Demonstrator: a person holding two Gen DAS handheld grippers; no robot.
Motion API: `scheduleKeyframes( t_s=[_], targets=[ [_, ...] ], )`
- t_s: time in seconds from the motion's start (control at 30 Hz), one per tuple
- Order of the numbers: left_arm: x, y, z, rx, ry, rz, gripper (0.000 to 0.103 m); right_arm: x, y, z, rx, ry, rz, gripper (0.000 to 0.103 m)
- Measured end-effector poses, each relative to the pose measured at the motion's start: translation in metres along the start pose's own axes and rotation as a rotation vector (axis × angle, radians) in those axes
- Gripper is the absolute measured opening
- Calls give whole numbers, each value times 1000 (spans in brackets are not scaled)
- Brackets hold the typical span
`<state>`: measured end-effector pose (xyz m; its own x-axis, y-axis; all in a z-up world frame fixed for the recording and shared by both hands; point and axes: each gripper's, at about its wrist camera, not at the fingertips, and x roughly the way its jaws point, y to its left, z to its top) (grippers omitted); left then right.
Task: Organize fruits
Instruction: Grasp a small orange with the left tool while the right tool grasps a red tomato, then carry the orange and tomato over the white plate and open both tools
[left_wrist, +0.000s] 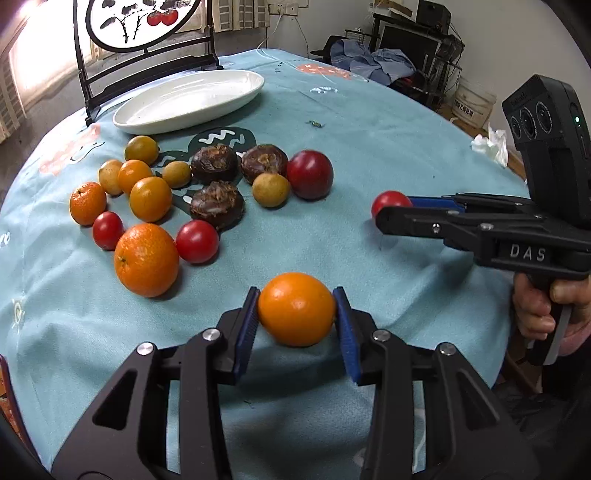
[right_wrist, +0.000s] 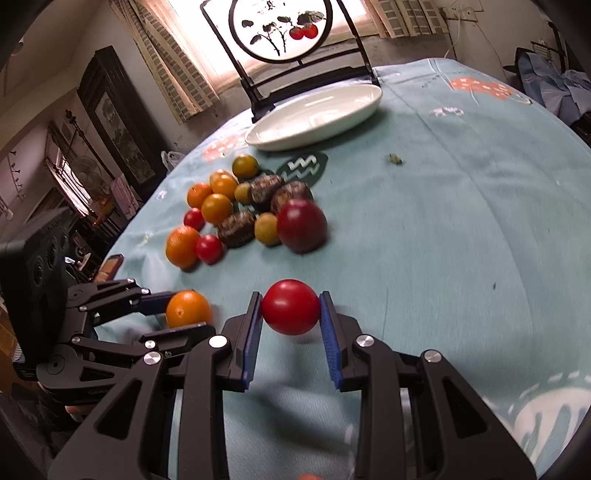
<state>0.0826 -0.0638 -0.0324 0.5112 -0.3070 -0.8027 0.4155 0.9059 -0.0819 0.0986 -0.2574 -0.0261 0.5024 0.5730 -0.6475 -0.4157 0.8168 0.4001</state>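
Note:
My left gripper (left_wrist: 296, 308) is shut on an orange (left_wrist: 296, 309) just above the blue tablecloth; it also shows in the right wrist view (right_wrist: 187, 308). My right gripper (right_wrist: 290, 312) is shut on a red tomato (right_wrist: 290, 312), seen from the left wrist view at the right (left_wrist: 389, 201). A pile of fruit lies ahead: a large orange (left_wrist: 146, 259), small tomatoes (left_wrist: 197, 241), yellow-orange fruits (left_wrist: 150, 198), dark brown water chestnuts (left_wrist: 217, 204) and a dark red plum (left_wrist: 309, 174). A white oval plate (left_wrist: 192, 101) stands behind the pile.
A black stand with a round painted panel (left_wrist: 140, 22) stands behind the plate at the table's far edge. A crumpled tissue (left_wrist: 491, 142) lies at the right edge. A small green scrap (left_wrist: 316, 123) lies on the cloth. Chairs and clutter surround the table.

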Motion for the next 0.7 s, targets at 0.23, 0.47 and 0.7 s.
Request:
scheduleKeyframes(
  t_s=[0.23,0.47,0.7],
  targets=[
    [-27,45,76,-65,-145,39,40,23,-2,89,-42,-121,-17,31],
    [19,116,178,-203,-148,120,41,108,-24,182,-60,-100,-111,31],
    [89,163,211,-251,-20,191,41,172,-36,205,-79,24,-144,31]
  ],
)
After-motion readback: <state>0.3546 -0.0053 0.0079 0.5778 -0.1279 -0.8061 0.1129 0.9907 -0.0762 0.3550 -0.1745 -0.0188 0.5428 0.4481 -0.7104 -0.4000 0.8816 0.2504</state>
